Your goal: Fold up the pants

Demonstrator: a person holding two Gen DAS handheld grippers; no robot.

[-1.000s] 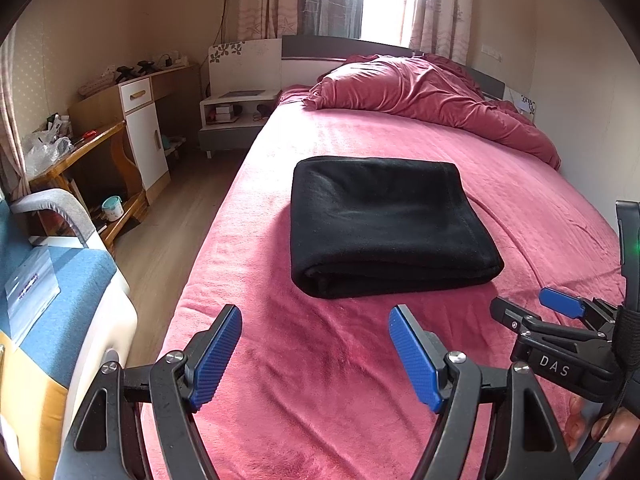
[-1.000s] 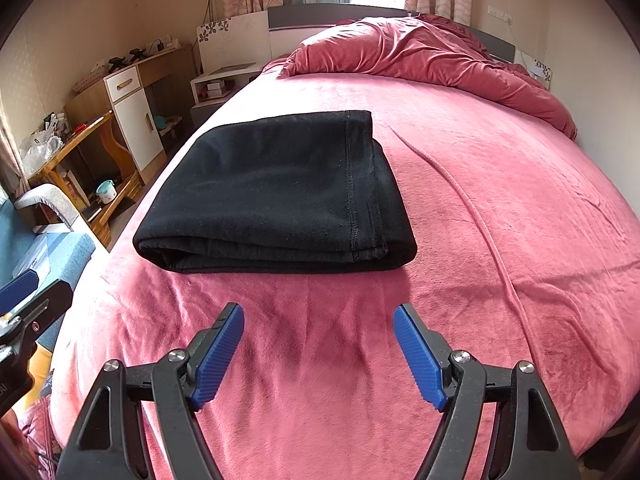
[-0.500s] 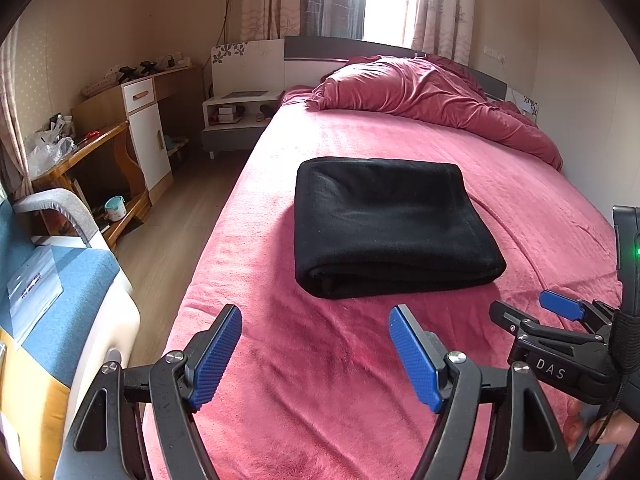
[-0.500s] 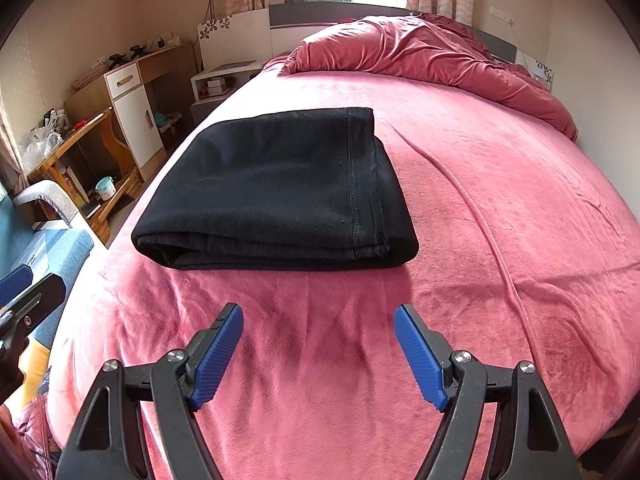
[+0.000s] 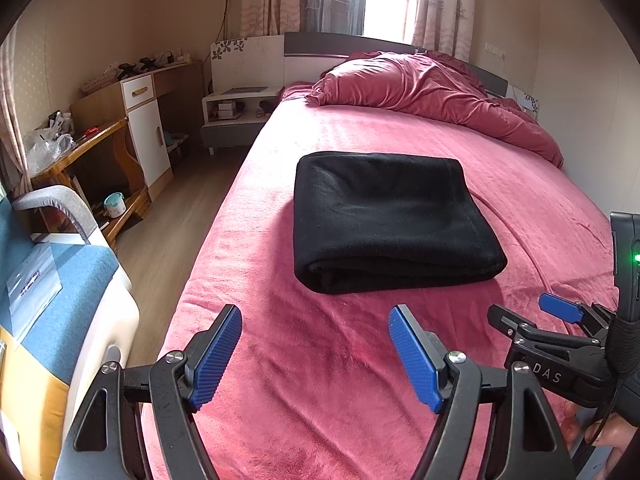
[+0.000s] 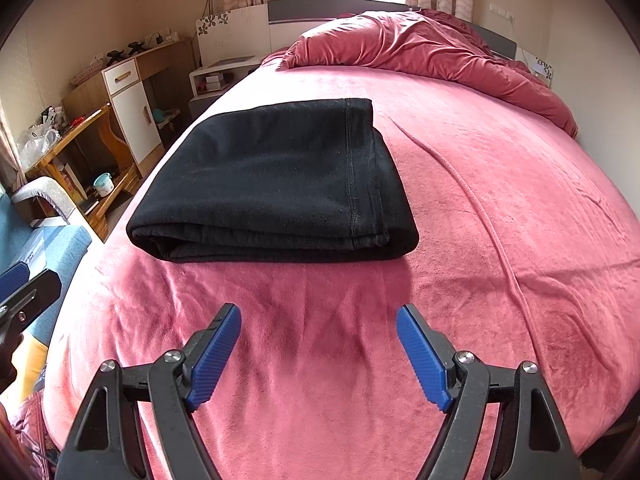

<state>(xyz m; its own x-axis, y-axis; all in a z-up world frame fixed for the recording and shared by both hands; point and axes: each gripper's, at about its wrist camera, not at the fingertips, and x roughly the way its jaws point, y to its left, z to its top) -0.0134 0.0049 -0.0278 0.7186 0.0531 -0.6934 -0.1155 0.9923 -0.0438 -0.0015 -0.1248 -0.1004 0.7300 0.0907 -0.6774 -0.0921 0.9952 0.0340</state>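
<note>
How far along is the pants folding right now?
Done, it seems: the black fabric pants lie folded in a neat rectangular stack on the pink plush bedspread. In hand: nothing; left gripper and right gripper are open, short of it. Left: apparently nothing.

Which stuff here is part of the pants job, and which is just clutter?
Job: folded black pants; pink bed; left claw, open; right claw, open.

Lying about: crumpled duvet; nightstand; desk; teal cup; blue chair.
</note>
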